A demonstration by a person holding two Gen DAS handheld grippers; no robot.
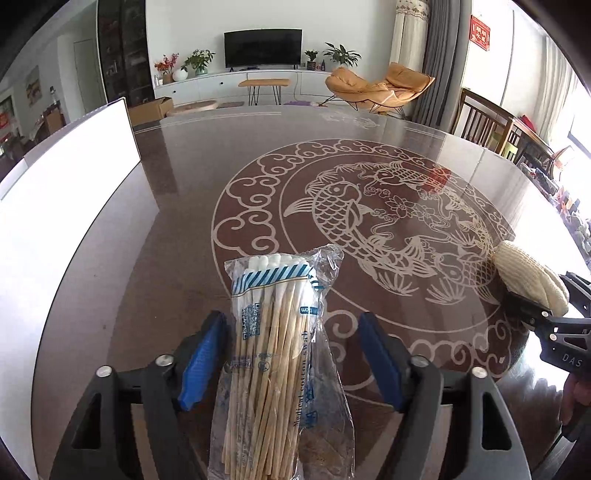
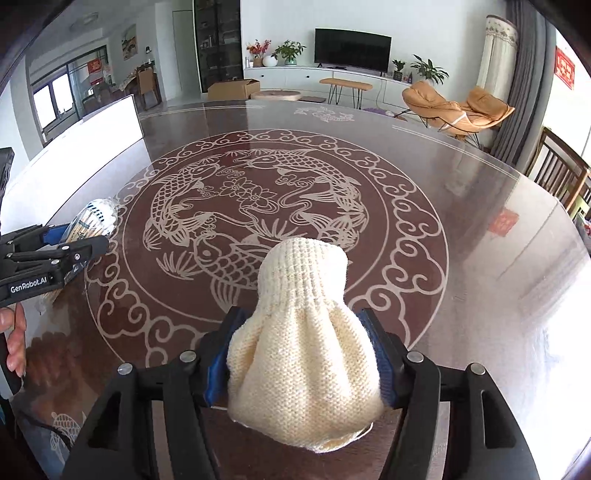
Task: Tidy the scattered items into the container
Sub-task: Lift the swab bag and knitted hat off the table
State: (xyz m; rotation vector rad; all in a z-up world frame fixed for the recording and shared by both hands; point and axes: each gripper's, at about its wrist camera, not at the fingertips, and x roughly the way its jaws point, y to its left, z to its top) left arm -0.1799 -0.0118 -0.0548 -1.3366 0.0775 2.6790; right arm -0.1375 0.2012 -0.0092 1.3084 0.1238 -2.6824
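The left gripper (image 1: 291, 354) was spread wide around a bag of cotton swabs (image 1: 275, 354), light and slippery, best pinched mid-bundle. The right gripper (image 2: 301, 354) squeezed a soft knitted glove (image 2: 303, 354) bulging between its fingers

A dark television (image 1: 262, 48) was mounted on the white wall (image 1: 332, 22); orange lounge chairs (image 1: 380, 86) were lit by daylight.

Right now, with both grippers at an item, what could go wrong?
1. The left gripper stands wide around the cotton swab bag; only one pad touches, so the slick bag may slip on closing.
2. The right gripper squeezes the soft knitted glove; it could slide out during carrying.
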